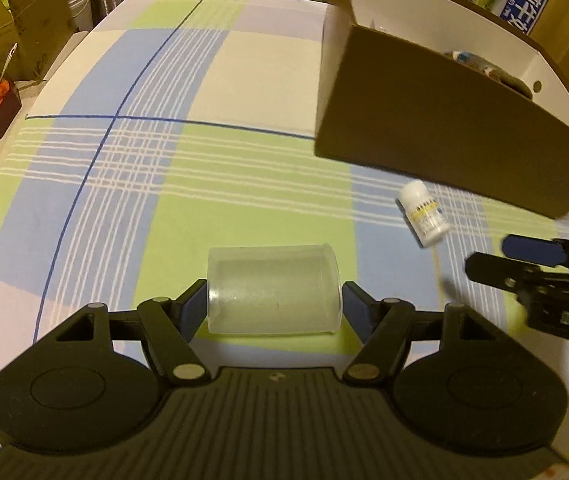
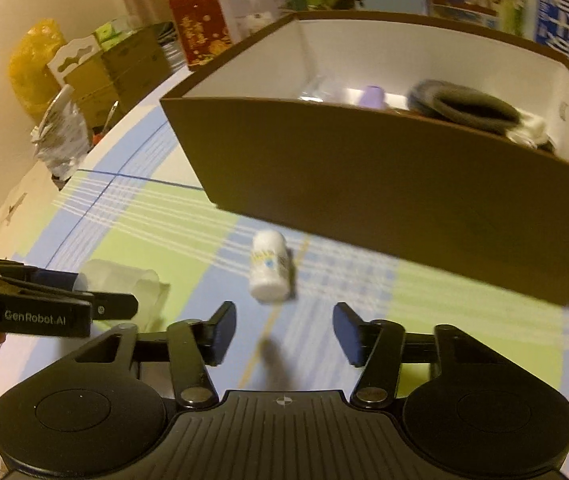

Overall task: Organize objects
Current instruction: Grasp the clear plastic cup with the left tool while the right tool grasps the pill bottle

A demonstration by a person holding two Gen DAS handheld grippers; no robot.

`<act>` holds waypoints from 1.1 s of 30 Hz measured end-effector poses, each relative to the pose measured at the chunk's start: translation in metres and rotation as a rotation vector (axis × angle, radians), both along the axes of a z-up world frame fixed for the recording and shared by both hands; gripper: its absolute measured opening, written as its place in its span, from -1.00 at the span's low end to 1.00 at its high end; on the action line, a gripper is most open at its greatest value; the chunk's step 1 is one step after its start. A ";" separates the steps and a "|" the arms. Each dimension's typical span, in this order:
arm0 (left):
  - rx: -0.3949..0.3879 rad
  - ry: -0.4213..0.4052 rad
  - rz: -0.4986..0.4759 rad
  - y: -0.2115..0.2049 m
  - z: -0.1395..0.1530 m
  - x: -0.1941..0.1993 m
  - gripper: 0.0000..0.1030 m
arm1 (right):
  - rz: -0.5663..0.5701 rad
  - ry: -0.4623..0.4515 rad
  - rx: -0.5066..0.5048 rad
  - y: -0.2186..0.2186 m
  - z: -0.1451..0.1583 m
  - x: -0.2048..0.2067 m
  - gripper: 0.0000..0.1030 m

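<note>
A frosted cup lies on its side on the checked cloth, set between the pads of the left gripper — the jaws wide, flanking its ends, contact unclear. To its right a small white bottle lies near the foot of a brown box. The right gripper hangs just short of the bottle, jaws spread and empty. Inside the box — a lilac item and a dark pad.

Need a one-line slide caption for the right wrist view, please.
Right tool open, approaching a small white bottle lying on the checked tablecloth before the brown box.
</note>
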State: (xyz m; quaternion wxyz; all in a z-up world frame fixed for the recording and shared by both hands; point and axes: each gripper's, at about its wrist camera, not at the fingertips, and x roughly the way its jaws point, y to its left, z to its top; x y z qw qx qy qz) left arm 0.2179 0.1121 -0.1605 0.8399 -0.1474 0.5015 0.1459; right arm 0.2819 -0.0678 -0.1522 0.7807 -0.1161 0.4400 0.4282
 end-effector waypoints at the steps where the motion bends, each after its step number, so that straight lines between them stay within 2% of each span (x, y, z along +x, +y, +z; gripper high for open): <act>1: 0.001 0.000 -0.001 0.002 0.000 0.001 0.31 | 0.006 -0.006 0.002 0.005 -0.001 0.001 -0.06; 6: -0.008 -0.003 0.001 0.008 -0.001 0.006 0.31 | 0.028 -0.024 -0.016 0.028 -0.008 0.006 -0.13; 12: -0.009 -0.005 -0.005 0.012 -0.004 0.012 0.31 | 0.028 -0.025 -0.030 0.038 -0.015 0.010 -0.35; 15: -0.008 -0.008 -0.011 0.012 -0.004 0.015 0.31 | 0.023 -0.023 -0.047 0.041 -0.021 0.013 -0.53; 18: -0.006 -0.008 -0.021 0.011 -0.005 0.016 0.31 | 0.018 -0.016 -0.045 0.035 -0.020 0.012 -0.54; 25: -0.027 -0.008 -0.093 -0.011 -0.006 0.020 0.31 | -0.026 0.032 -0.053 -0.003 -0.015 0.008 -0.54; 33: -0.069 -0.005 -0.258 -0.065 -0.009 0.022 0.31 | -0.107 0.078 -0.061 -0.069 -0.007 -0.010 -0.54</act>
